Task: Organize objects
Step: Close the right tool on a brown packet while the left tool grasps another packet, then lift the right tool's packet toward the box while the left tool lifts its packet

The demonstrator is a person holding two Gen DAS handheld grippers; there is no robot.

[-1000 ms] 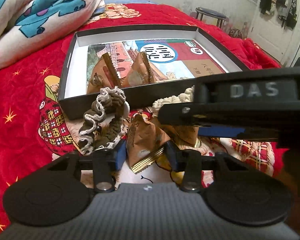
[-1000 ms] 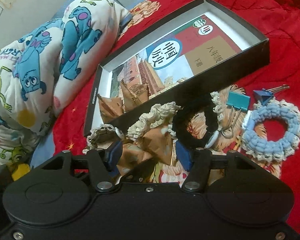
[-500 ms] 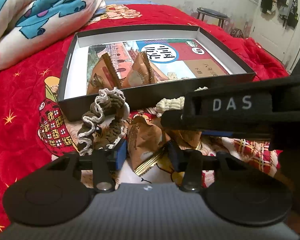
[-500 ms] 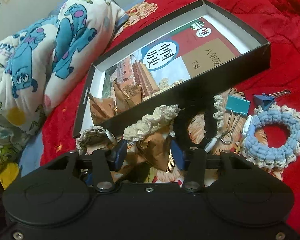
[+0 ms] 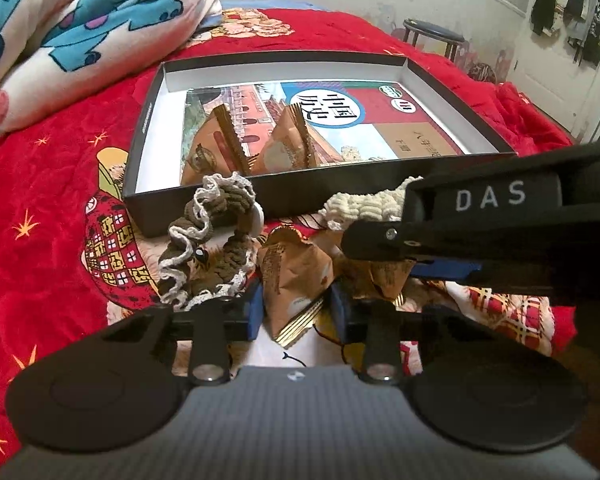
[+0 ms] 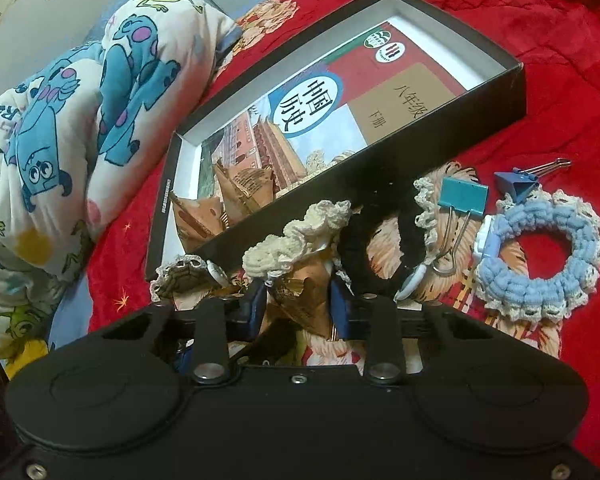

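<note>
A brown snack packet lies on the red bedspread between the blue pads of my left gripper, whose jaws are closing and press its sides. Just to the right, the right gripper's black housing marked DAS crosses the left wrist view. My right gripper is closing too, its pads against a second brown packet. Behind both stands an open black box holding a picture book and two more packets.
A brown scrunchie and a cream one lean near the box's front wall. A black scrunchie, a teal binder clip, a blue clip and a blue scrunchie lie to the right. A cartoon-print quilt is piled at left.
Both grippers' jaws have narrowed from wide apart to touching the packets between them. Neither hand has shifted.
</note>
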